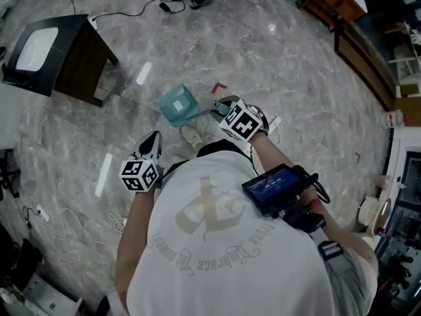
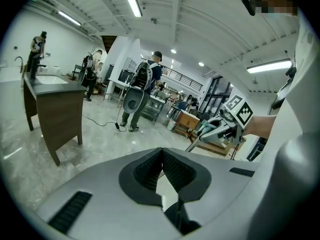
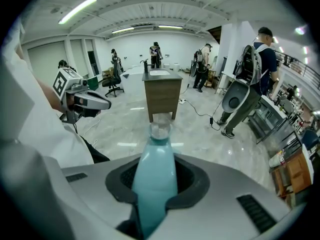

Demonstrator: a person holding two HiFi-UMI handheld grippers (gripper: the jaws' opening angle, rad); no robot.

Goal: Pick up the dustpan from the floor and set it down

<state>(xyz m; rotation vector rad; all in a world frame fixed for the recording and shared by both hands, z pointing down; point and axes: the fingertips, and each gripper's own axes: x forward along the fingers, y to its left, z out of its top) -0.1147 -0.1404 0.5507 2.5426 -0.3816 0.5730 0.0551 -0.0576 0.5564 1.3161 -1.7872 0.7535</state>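
One dustpan (image 1: 177,105) is clamped by its handle in the right claw (image 1: 218,109).

We note the left gripper (image 1: 152,142) tilted slightly down, jaws together and empty; the right gripper (image 1: 220,108) pitches steeply down, jaws clamped on the dustpan handle (image 3: 156,169).

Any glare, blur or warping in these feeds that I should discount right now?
Head view: sharp, with white glare streaks on the floor. Left gripper view: strong fisheye, ceiling lights bowed, corners black. Right gripper view: same warping; the dustpan, close to the lens, looks soft, the background crisp.
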